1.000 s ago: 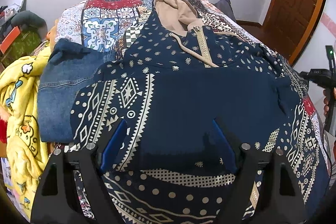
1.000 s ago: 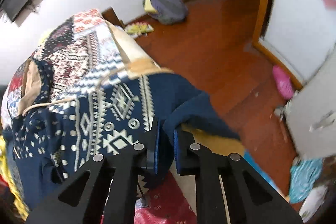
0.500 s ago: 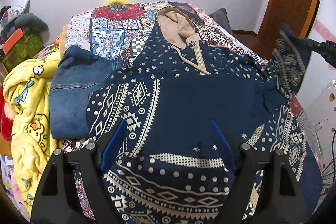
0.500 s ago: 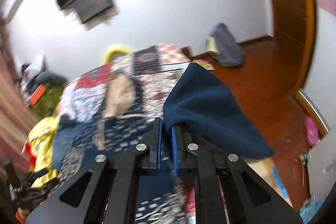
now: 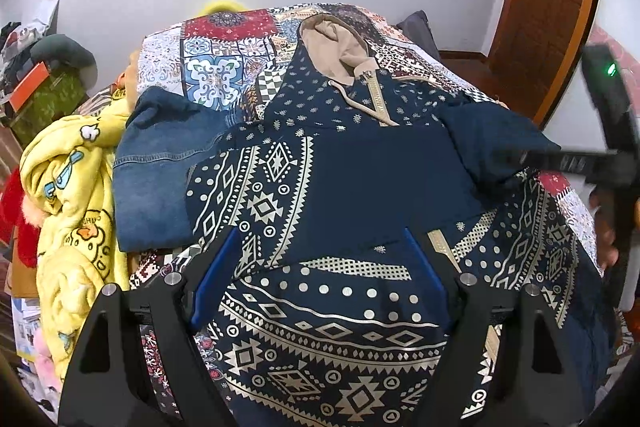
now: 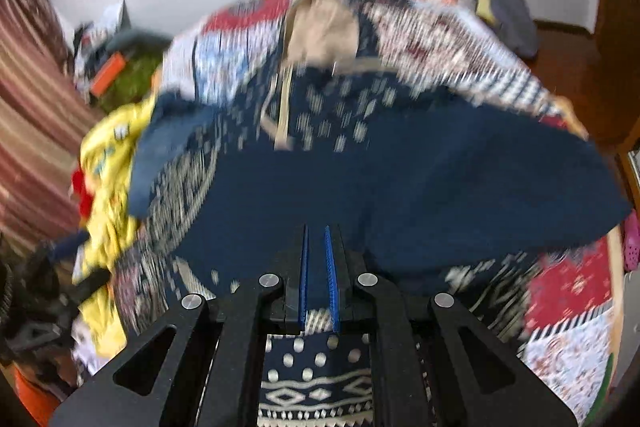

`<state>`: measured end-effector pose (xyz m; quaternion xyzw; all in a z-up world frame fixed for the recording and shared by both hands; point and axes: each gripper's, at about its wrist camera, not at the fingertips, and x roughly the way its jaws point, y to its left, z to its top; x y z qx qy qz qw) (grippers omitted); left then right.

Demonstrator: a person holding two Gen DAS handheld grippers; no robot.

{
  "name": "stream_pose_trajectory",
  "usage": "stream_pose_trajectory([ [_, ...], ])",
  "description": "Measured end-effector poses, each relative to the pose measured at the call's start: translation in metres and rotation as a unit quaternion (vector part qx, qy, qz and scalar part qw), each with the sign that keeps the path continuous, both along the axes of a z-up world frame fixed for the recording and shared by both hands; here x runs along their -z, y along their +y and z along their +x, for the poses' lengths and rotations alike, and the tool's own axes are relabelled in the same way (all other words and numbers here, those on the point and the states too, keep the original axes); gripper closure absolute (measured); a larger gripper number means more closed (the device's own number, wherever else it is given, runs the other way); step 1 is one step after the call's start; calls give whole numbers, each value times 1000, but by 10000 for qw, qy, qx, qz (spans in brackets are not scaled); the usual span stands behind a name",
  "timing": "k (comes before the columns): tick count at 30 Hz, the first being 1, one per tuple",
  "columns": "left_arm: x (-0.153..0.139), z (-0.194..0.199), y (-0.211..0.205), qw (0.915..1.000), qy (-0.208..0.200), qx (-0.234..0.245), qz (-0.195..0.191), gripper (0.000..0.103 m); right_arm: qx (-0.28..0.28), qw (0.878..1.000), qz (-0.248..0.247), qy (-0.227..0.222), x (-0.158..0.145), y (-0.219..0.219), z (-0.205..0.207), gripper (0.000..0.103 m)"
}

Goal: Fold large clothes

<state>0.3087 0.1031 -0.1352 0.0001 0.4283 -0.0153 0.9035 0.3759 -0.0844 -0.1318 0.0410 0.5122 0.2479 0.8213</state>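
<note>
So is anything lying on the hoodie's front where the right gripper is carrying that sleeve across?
Nothing visible does. The right gripper is shut on the sleeve, and the hoodie front is bare. The folded jeans lie off beside it.

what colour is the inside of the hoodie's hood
Tan, a plain beige lining, clearest in the left wrist view.

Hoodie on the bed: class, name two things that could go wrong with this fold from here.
1. The right tongs pinch only a thin edge of the hoodie; the fabric might slip out mid-swing.
2. The left tongs stand open above the hem, pinning nothing, so the whole garment could drag toward the folded jeans.
</note>
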Motion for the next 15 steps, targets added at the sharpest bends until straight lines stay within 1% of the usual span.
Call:
stream_pose_trajectory([
  [3, -2, 1, -7, 10000, 4, 66, 12, 22, -196, 9986, -166, 452, 14, -1, -5, 95],
  [4, -4, 3, -11, 9999, -4, 113, 24, 22, -245, 9984, -199, 468, 13, -1, -10, 95],
  [7, -14, 10, -32, 9993, -90, 333, 110, 22, -273, 9981, -522, 179, 1, -15, -22, 94],
  [9, -21, 16, -47, 9985, -165, 492, 162, 22, -172, 9967, -790, -58, -11, -30, -26, 88],
  [10, -26, 19, -56, 9979, -209, 579, 183, 22, -63, 9956, -920, -186, -16, -39, -28, 78],
  [11, -30, 24, -66, 9972, -243, 676, 192, 22, 80, 9939, -1040, -352, -24, -52, -29, 63],
  [12, -34, 28, -76, 9964, -275, 779, 194, 22, 255, 9917, -1155, -505, -30, -63, -29, 56],
  [13, -38, 33, -87, 9954, -308, 886, 188, 22, 447, 9886, -1257, -698, -37, -75, -30, 46],
  [14, -42, 38, -99, 9943, -329, 997, 164, 22, 645, 9845, -1342, -922, -45, -90, -31, 40],
  [15, -45, 44, -110, 9931, -326, 1116, 125, 22, 790, 9813, -1396, -1063, -50, -101, -32, 39],
])
